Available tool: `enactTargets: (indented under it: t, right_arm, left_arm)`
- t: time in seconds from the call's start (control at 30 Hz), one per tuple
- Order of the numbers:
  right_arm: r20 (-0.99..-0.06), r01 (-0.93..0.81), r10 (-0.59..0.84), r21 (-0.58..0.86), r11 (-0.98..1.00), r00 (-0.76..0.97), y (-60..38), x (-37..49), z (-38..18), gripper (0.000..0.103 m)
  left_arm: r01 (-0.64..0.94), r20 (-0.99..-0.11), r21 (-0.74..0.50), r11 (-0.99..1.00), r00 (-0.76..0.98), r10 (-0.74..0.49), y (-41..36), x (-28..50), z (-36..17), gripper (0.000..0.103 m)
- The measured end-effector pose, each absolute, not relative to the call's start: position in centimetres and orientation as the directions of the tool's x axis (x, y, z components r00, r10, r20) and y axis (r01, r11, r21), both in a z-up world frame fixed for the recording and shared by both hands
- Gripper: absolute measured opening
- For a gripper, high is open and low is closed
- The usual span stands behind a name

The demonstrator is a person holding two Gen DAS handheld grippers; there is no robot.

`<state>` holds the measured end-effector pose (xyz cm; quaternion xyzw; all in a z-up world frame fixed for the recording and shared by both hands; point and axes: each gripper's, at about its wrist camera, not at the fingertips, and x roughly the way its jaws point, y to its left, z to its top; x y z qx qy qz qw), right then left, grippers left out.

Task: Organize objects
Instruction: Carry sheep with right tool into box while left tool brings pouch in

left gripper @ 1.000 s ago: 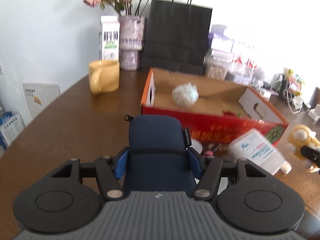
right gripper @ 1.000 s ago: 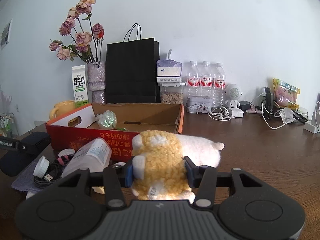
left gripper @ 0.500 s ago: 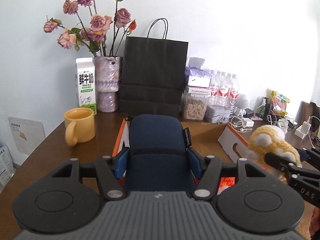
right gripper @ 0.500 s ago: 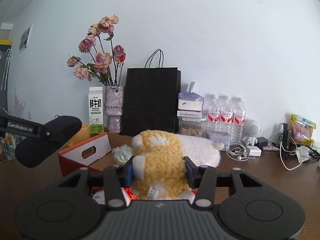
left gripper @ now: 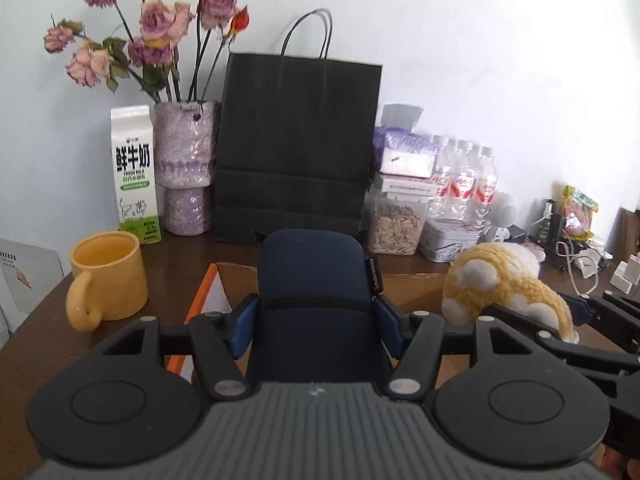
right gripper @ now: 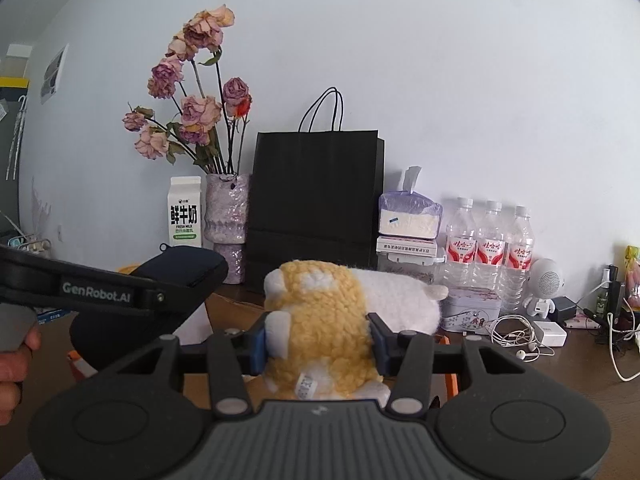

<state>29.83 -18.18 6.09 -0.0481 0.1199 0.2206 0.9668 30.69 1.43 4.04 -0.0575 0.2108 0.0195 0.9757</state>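
Left tool (left gripper: 315,322) pinches a smooth navy pouch (left gripper: 316,280) — right tool (right gripper: 318,344) squeezes a woolly yellow-white plush (right gripper: 332,312).

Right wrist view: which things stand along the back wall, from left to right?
Milk carton → vase of dried roses → black paper bag → tissue pack → three water bottles → small white robot figure.

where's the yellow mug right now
In the left wrist view the yellow mug stands on the table at the left, in front of the milk carton and left of the cardboard box.
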Motion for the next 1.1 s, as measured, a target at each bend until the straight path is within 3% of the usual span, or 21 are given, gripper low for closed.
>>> enactTargets:
  t: [0.2, 0.37, 0.4, 0.43, 0.47, 0.5, 0.53, 0.57, 1.1]
  right_arm:
    - [-0.335, -0.444, 0.408, -0.035, 0.895, 0.849, -17.7, 31.9, 3.7, 0.047]
    - [-0.347, -0.444, 0.406, -0.036, 0.895, 0.846, -17.7, 31.9, 3.3, 0.047]
    - [-0.342, -0.443, 0.407, -0.031, 0.896, 0.847, -17.8, 31.9, 3.3, 0.048]
    - [-0.334, -0.44, 0.407, -0.026, 0.898, 0.85, -18.0, 31.8, 3.2, 0.05]
    - [-0.333, -0.44, 0.407, -0.026, 0.898, 0.85, -18.0, 31.8, 3.2, 0.051]
    - [-0.338, -0.44, 0.407, -0.026, 0.897, 0.849, -18.1, 31.8, 3.2, 0.065]
    - [-0.338, -0.438, 0.405, -0.024, 0.898, 0.849, -18.2, 31.8, 3.1, 0.093]
    - [-0.332, -0.435, 0.403, -0.024, 0.9, 0.853, -18.2, 31.7, 3.1, 0.103]
    - [-0.324, -0.433, 0.403, -0.024, 0.901, 0.856, -18.7, 30.9, 3.7, 0.103]
  left_arm:
    - [-0.079, -0.485, -0.093, 0.993, 0.874, 0.024, 2.2, 32.9, 2.0, 0.062]
    - [-0.075, -0.5, -0.073, 0.994, 0.866, 0.029, 1.8, 32.6, 1.7, 0.065]
    - [-0.076, -0.507, -0.065, 0.995, 0.861, 0.033, 1.6, 32.5, 1.7, 0.068]
    - [-0.078, -0.499, -0.058, 0.995, 0.866, 0.039, 1.5, 32.3, 1.7, 0.081]
    - [-0.082, -0.484, -0.048, 0.995, 0.874, 0.049, 1.3, 32.0, 1.8, 0.103]
    - [-0.095, -0.461, -0.036, 0.995, 0.885, 0.068, 1.2, 31.8, 2.0, 0.103]
    - [-0.106, -0.441, -0.022, 0.994, 0.894, 0.086, 1.1, 31.5, 2.2, 0.103]
    - [-0.109, -0.438, -0.017, 0.994, 0.895, 0.091, 1.1, 31.5, 2.3, 0.103]
    - [-0.114, -0.449, -0.022, 0.993, 0.889, 0.093, 0.9, 31.6, 2.5, 0.103]
